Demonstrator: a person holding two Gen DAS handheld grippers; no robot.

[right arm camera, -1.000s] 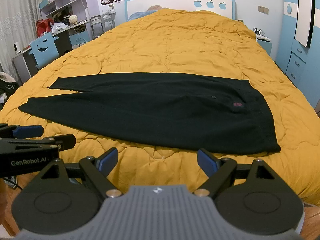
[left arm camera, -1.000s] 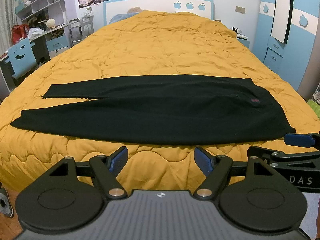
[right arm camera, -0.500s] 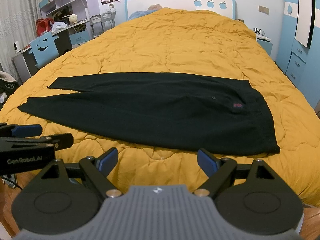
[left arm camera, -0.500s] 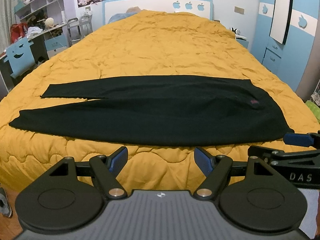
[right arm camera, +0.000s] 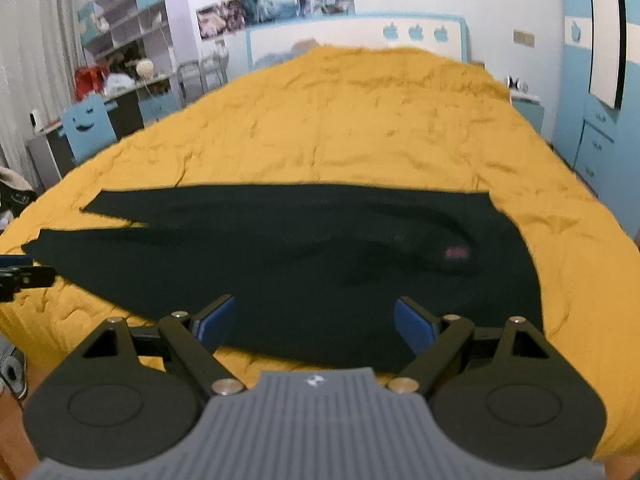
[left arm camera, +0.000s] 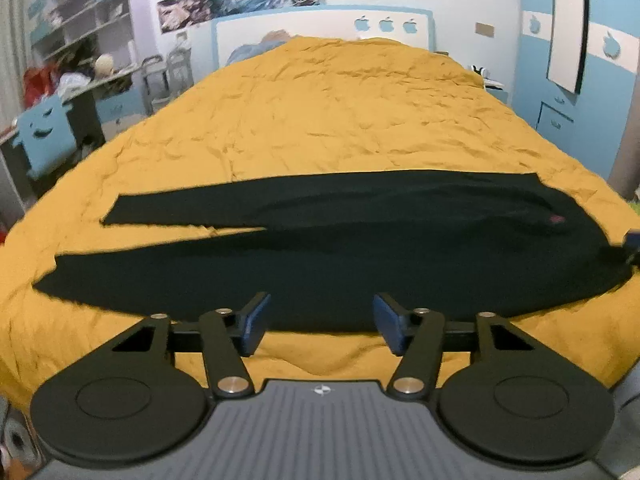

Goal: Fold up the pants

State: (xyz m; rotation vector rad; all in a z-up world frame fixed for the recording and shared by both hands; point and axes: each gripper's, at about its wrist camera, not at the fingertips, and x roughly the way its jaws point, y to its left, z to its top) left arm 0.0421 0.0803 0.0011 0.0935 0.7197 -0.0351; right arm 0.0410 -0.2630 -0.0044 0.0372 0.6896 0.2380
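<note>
A pair of black, matte-fabric pants (left arm camera: 340,252) lies spread flat across the near part of a bed, stretched sideways: the two legs taper toward the left, splitting into a narrow V with the far leg shorter-looking and the near leg ending in a point, while the broad waist end sits to the right. A small pink-red label (right arm camera: 456,253) shows on the cloth near the waist. The pants rest on a mustard-yellow quilted bedspread (left arm camera: 340,120), its surface puckered with stitched wrinkles and soft ridges.

The left gripper (left arm camera: 320,322) hovers at the pants' near edge, its blue-padded fingers spread wide apart with nothing between them. The right gripper (right arm camera: 314,322) hangs over the near edge closer to the waist, its jaws likewise released and empty; both views are somewhat blurred.

Beyond the bedspread stands a white headboard with a blue border and three blue apple shapes (left arm camera: 386,24). To the left is a light-blue chair with a smiling face cut-out (right arm camera: 90,126) beside a cluttered desk; to the right, a blue-and-white wardrobe (right arm camera: 600,80).
</note>
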